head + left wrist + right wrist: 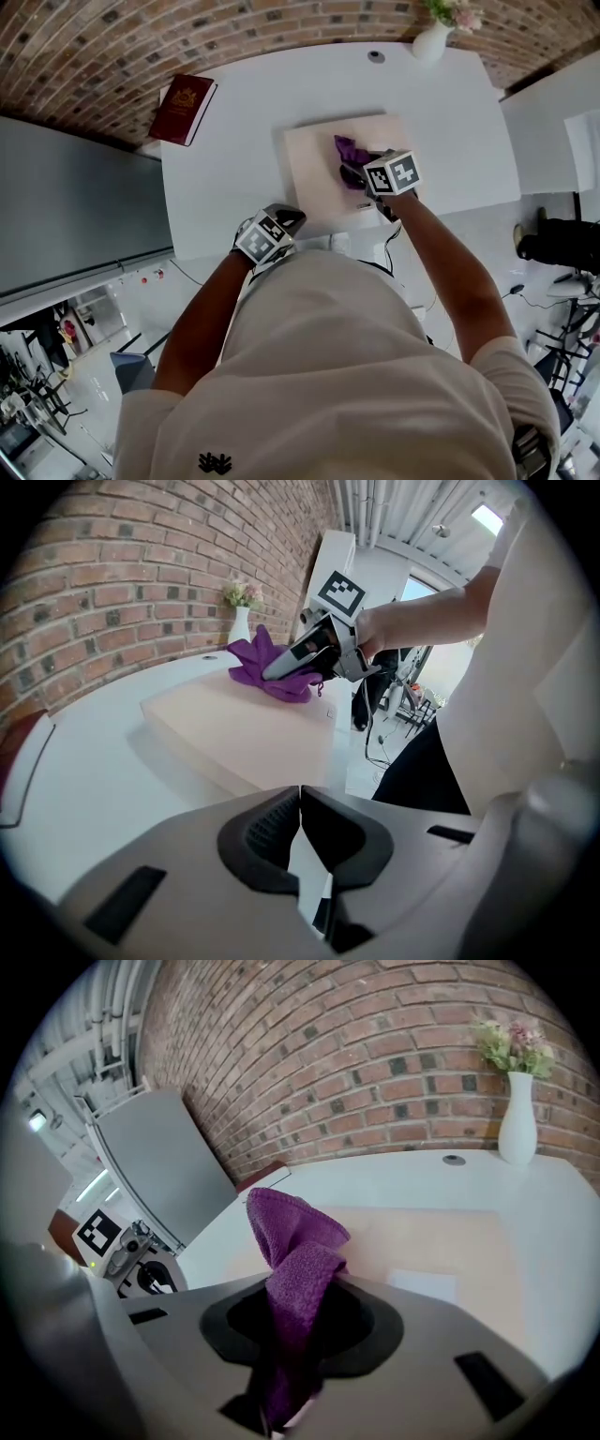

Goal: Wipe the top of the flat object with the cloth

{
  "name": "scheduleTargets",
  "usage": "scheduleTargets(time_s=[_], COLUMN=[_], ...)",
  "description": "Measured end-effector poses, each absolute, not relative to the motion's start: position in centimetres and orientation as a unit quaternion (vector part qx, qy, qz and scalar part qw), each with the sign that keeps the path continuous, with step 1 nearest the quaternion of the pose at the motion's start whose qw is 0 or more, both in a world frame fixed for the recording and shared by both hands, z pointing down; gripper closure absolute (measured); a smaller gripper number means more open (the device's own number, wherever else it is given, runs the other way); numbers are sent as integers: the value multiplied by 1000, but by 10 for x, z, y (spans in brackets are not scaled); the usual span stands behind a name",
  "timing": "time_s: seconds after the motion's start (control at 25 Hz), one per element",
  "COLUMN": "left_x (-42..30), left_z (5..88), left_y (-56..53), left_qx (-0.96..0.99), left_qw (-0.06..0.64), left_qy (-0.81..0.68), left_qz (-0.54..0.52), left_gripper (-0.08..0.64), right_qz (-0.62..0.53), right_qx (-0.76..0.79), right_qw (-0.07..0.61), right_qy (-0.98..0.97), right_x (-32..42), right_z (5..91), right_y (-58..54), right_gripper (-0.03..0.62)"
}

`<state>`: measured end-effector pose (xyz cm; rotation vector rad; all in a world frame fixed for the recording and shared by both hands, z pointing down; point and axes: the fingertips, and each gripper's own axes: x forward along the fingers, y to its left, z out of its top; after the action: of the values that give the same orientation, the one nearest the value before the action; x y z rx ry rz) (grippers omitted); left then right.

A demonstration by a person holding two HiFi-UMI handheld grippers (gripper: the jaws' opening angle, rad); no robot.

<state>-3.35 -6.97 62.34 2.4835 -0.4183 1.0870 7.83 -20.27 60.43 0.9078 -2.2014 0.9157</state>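
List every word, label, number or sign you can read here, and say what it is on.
No legible text anywhere.
On the red book: a gold marking on the cover, too small to read.
On the left gripper and right gripper: black-and-white square marker patterns on their cubes, no words or numbers.
On the shirt: a small dark emblem, no readable letters.

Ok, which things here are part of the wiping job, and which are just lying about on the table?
In the job:
purple cloth, clamped in the right gripper
beige board beneath it

Lying about:
red book
white vase with flowers
left gripper, shut on nothing, at the table's near edge
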Motion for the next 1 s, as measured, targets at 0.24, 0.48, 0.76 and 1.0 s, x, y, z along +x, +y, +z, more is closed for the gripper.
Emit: scheduleTargets(time_s=[0.24, 0.48, 0.76, 1.0], left_x=[-30, -29, -28, -29], left_z=[625, 626, 623, 622], left_y=[-70, -70, -70, -72], left_qx=[886, 886, 885, 884], left_qw=[201, 201, 208, 208], left_qy=[-152, -151, -151, -149], left_qz=[388, 391, 388, 391], left_gripper=[534, 534, 534, 534], right_qz=[346, 352, 352, 341], right_qx=[391, 437, 457, 396], right_qw=[288, 284, 292, 273], right_qy=[-803, -777, -763, -808], right_x=[148, 208, 230, 150], right_z=[606, 609, 603, 579], right_y=[-216, -222, -227, -231], right_gripper=[459, 459, 459, 459])
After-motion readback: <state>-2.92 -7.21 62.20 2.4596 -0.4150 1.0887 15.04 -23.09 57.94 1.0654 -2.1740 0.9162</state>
